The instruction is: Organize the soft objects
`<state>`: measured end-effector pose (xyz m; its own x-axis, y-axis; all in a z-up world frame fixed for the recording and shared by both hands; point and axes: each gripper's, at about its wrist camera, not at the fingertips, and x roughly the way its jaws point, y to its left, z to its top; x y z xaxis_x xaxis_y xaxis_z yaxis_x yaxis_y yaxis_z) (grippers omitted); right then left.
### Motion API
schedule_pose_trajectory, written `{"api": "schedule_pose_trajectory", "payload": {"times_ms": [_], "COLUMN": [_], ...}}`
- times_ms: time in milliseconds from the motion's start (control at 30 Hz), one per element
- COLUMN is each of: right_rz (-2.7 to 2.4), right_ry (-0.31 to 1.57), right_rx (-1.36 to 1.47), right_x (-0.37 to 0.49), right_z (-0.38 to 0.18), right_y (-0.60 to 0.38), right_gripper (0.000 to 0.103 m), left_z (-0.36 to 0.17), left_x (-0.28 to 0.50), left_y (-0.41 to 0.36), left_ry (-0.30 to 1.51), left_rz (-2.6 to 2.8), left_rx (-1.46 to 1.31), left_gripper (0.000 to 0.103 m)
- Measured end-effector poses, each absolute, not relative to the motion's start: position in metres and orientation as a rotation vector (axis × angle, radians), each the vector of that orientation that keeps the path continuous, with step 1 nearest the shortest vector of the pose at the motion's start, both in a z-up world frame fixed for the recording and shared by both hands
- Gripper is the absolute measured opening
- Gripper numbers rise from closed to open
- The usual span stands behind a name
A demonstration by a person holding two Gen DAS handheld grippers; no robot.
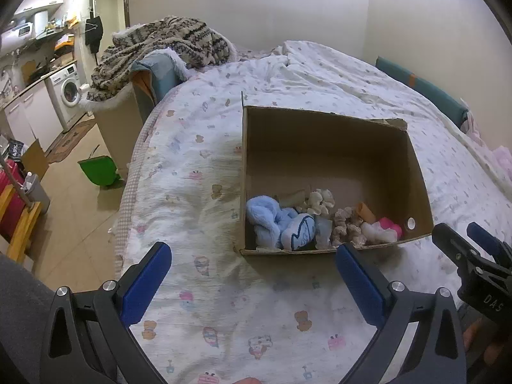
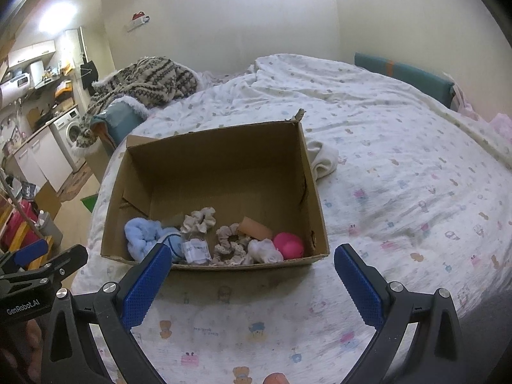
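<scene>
An open cardboard box sits on the bed. Along its near wall lie a light blue plush, beige scrunchies, a cream scrunchie, a white soft item, a pink ball and an orange piece. A white cloth lies on the bed just right of the box. My left gripper is open and empty, before the box. My right gripper is open and empty, also short of the box's near wall.
The bed has a white printed cover. A patterned knit blanket is heaped at its far left. A teal cushion lies by the right wall. On the floor at left stand a green bin, red and yellow furniture and a washing machine.
</scene>
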<state>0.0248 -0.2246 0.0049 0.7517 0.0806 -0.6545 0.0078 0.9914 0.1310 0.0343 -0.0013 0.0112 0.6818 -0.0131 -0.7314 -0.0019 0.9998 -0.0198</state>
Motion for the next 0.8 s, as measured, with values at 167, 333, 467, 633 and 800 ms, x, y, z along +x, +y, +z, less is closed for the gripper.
{"api": "schedule_pose_trajectory", "payload": {"times_ms": [167, 333, 467, 633, 800], "right_rz": [0.039, 0.042, 0.044, 0.044, 0.045], "right_ry": [0.721, 0.726, 0.729, 0.730, 0.728], "right_rx": [0.128, 0.132, 0.133, 0.134, 0.134], "right_x": [0.0247, 0.0247, 0.0243, 0.0241, 0.0245], "right_z": [0.0046, 0.0047, 0.0040, 0.0044, 0.0038], "right_y": [-0.2243, -0.2243, -0.2242, -0.2242, -0.2249], "right_gripper": [0.103, 0.103, 0.103, 0.103, 0.103], "left_z": [0.0100, 0.0097, 0.0085, 0.0079, 0.0080], "left_x": [0.0350, 0.0355, 0.0362, 0.0363, 0.0362], "left_y": [0.0010, 0.0018, 0.0026, 0.0024, 0.0026], "left_ry": [0.829, 0.834, 0.841, 0.842, 0.842], "left_rz": [-0.002, 0.000, -0.001, -0.001, -0.002], "left_rx": [-0.033, -0.034, -0.036, -0.035, -0.036], "left_gripper": [0.102, 0.102, 0.102, 0.102, 0.102]}}
